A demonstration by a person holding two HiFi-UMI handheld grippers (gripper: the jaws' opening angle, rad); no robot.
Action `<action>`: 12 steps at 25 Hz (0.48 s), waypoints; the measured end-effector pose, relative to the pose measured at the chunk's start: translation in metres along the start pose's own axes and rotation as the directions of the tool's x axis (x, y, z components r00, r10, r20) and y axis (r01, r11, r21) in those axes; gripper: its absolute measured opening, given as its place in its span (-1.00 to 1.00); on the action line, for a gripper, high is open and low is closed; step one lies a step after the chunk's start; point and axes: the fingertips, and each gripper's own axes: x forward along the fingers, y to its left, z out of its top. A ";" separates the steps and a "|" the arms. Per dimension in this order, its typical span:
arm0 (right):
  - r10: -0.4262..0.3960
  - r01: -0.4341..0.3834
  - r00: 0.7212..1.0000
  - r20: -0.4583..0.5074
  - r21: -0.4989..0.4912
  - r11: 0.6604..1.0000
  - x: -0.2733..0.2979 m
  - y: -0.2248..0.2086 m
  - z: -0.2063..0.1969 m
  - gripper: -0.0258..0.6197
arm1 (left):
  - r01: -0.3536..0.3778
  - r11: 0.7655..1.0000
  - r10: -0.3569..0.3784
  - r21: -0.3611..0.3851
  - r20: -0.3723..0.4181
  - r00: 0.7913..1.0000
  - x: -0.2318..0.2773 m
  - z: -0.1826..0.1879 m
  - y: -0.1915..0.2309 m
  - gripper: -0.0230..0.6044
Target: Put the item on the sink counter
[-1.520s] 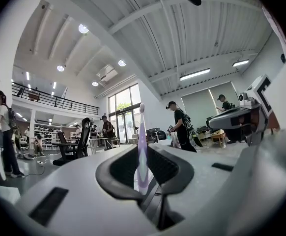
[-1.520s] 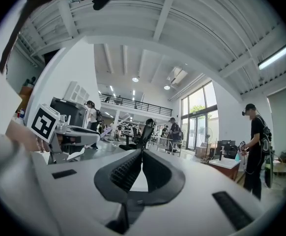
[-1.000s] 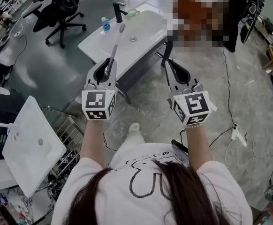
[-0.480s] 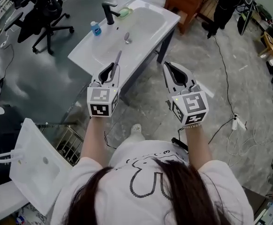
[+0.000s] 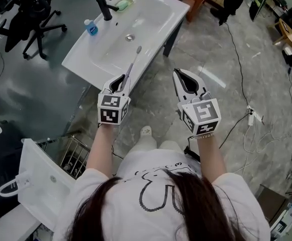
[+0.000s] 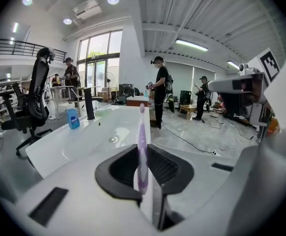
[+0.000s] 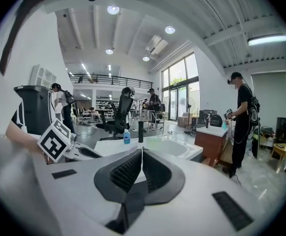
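Two hand-held grippers reach forward side by side. Over the last second the white desk (image 5: 83, 59) with the sink set in it has moved from the top middle of the head view to its upper left and now looks nearer, so the person has been closing in on it. I judge the approach nearly finished, with only the set-down left. At far left an office chair (image 5: 30, 14) stands on the grey floor. A blue bottle (image 5: 91, 27) and a black faucet (image 5: 105, 6) stand at the desk's far edge, leaving the near rim bare. The left hand-held gripper (image 5: 120, 82) is clamped on the lower handle of a purple toothbrush (image 5: 131, 67). The brush sticks out beyond the jaws and its head points at the desk's near right edge, in the air and touching nothing. That forearm is stretched out, marker cube up, with the jaws aimed slightly rightward at the desk. To its right, clear of the desk and over the floor, the right hand-held gripper (image 5: 182, 76) has its jaws pressed together with nothing between them. Its forearm is extended level with the other.
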 end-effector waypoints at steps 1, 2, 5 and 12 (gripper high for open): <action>-0.002 0.002 1.000 -0.009 0.006 1.000 0.001 0.000 -0.004 -0.83 | 0.011 1.000 -0.011 -0.005 -0.017 1.000 0.004 -0.007 -0.001 -0.72; -0.003 0.003 1.000 -0.018 0.012 1.000 0.002 -0.001 -0.009 -0.83 | 0.019 1.000 -0.019 -0.008 -0.036 0.999 0.008 -0.014 -0.002 -0.72; -0.001 0.002 0.999 -0.040 0.025 1.000 0.005 -0.002 -0.018 -0.83 | 0.037 0.999 -0.039 -0.020 -0.102 0.994 0.017 -0.033 -0.003 -0.72; 0.002 -0.001 0.998 -0.058 0.030 1.000 0.015 -0.003 -0.019 -0.83 | 0.064 0.998 -0.067 -0.019 -0.228 0.971 0.029 -0.066 0.000 -0.72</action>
